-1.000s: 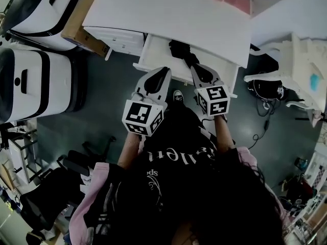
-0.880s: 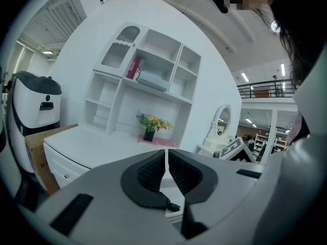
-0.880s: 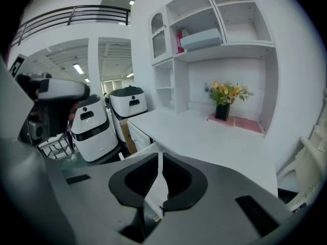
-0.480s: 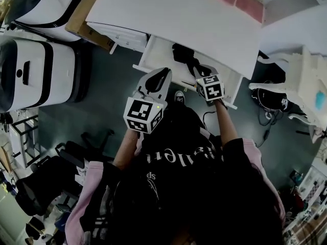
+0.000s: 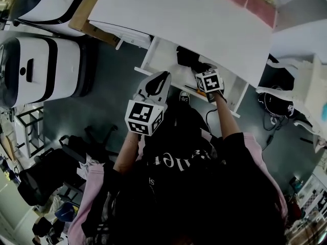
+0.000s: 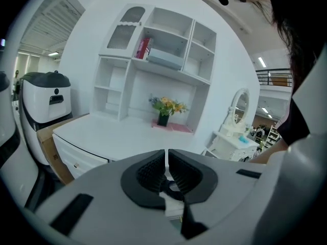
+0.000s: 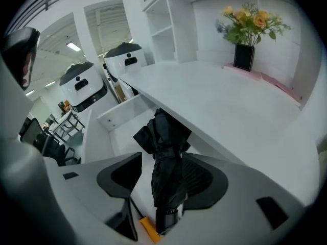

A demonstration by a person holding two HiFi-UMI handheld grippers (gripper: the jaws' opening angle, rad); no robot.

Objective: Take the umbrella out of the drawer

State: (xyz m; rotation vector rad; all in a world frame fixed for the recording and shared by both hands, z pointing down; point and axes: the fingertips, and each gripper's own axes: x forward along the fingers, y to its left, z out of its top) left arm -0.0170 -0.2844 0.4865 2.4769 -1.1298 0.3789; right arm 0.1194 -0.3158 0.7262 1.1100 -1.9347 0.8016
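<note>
A folded black umbrella [image 5: 187, 56] lies in the open white drawer [image 5: 162, 54] under the desk top [image 5: 194, 19]. My right gripper [image 5: 201, 68] points steeply down into the drawer. In the right gripper view the umbrella [image 7: 166, 157] stands between the jaws of the right gripper [image 7: 164, 177]. The jaws are opening: the umbrella lies close to the right-hand pad, with a gap on the other side. My left gripper [image 5: 162, 77] hangs in front of the drawer's edge. In the left gripper view the left gripper [image 6: 167, 162] is shut and holds nothing.
A small orange object [image 7: 148, 229] lies in the drawer by the umbrella's end. White machines [image 5: 36, 70] and a cardboard box [image 5: 87, 22] stand left of the desk. A flower vase [image 7: 244, 55] sits on the desk top. A white dressing table [image 5: 306, 86] is at the right.
My right gripper has dropped from above the drawer's front down into the drawer, over the umbrella. My left gripper has sunk a little and stays shut.
</note>
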